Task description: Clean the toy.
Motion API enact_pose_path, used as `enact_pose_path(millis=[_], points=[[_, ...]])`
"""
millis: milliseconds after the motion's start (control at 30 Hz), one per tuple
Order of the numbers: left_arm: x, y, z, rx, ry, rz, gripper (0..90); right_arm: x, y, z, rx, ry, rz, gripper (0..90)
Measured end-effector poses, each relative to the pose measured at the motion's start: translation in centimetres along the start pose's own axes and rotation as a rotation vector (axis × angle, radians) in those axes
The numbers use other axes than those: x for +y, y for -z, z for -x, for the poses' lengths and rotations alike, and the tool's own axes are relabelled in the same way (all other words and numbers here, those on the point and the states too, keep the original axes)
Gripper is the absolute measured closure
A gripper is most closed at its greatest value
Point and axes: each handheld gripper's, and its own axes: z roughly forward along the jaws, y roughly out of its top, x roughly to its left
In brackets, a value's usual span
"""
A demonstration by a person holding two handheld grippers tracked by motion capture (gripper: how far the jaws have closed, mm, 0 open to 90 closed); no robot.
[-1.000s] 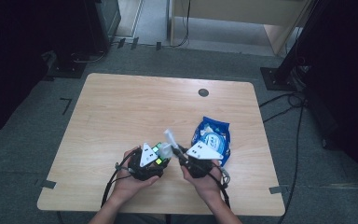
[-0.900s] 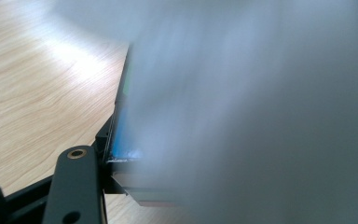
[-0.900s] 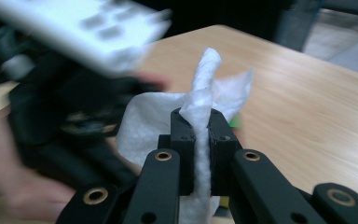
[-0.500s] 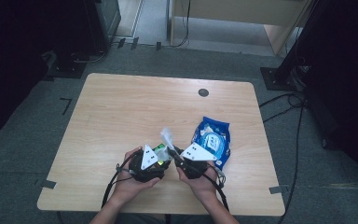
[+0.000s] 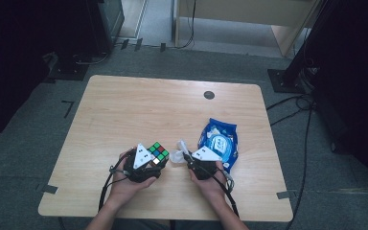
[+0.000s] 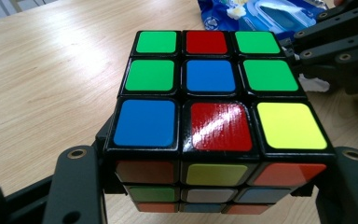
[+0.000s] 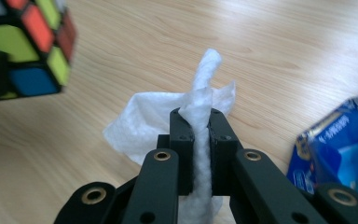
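A scrambled colour cube [image 5: 158,152] [image 6: 209,74] is clamped between the jaws of my left gripper [image 5: 154,162] [image 6: 214,186], just above the near part of the wooden table [image 5: 139,110]. A crumpled white wipe [image 5: 177,154] [image 7: 140,123] is pinched in my right gripper [image 5: 188,157] [image 7: 196,122], whose jaws are shut on it, and the wipe's loose end droops to the tabletop. The wipe sits a short way to the right of the cube. In the left gripper view the right gripper's black jaws [image 6: 335,32] reach in at the upper right.
A blue pack of wet wipes [image 5: 219,143] [image 7: 340,154] [image 6: 261,11] lies on the table just right of my right gripper. A small dark round cap [image 5: 209,95] sits near the table's far edge. Cables and dark stands [image 5: 292,76] surround the table on the floor.
My right gripper has come down toward the table with the wipe, which hung higher before. The left gripper and the cube have stayed in place.
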Motion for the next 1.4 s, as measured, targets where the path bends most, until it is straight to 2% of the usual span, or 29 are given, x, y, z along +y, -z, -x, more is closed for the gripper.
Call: enact_pose_path(millis=[167,200,233,333,467,533,633,733,833,967,1100,1200,1267,1333,1400], points=[[0.1,0.1,0.0,0.0,0.001,0.004,34.2,-0.1,-0.1,0.8,-0.032,0.005,-0.004,79.1],[0.1,0.1,0.0,0.001,0.002,0.004,34.2,0.0,-0.1,0.9,-0.032,0.005,-0.007,74.6],[0.1,0.1,0.0,0.001,0.003,0.005,34.2,0.1,-0.1,0.9,-0.029,-0.005,-0.007,66.3],[0.1,0.1,-0.2,0.0,0.009,0.008,34.1,0.7,0.6,0.5,0.027,-0.027,0.019,58.1],[0.2,0.3,-0.5,-0.004,0.019,0.015,34.2,2.3,1.9,-0.6,0.085,-0.016,0.069,53.9],[0.3,0.6,-0.8,-0.008,0.039,0.026,34.2,2.3,2.0,-1.2,0.113,-0.006,0.067,51.3],[0.6,1.2,-1.5,-0.008,0.066,0.041,34.1,1.4,1.4,-1.9,0.143,0.025,0.049,43.5],[0.8,1.7,-2.0,-0.018,0.095,0.056,34.1,0.7,0.7,-2.9,0.195,0.042,0.052,36.8],[1.0,1.8,-2.0,-0.03,0.118,0.066,34.1,0.8,0.5,-4.2,0.261,0.023,0.075,28.8],[1.2,1.8,-1.8,-0.064,0.142,0.066,34.1,1.1,0.1,-5.5,0.265,0.02,0.118,17.8],[1.3,1.4,-1.3,-0.083,0.136,0.056,34.1,1.3,-0.1,-6.0,0.244,0.022,0.149,16.5],[1.4,1.2,-0.8,-0.1,0.13,0.049,34.1,1.3,-0.1,-6.1,0.23,0.036,0.163,19.8],[1.5,1.0,-0.5,-0.104,0.124,0.042,34.1,1.3,0.0,-6.2,0.218,0.058,0.181,23.9],[1.5,0.9,-0.4,-0.108,0.124,0.036,34.1,1.2,0.2,-6.4,0.217,0.096,0.197,32.8],[1.4,0.8,-0.4,-0.113,0.124,0.03,34.0,1.2,0.3,-6.6,0.201,0.139,0.202,33.5]])
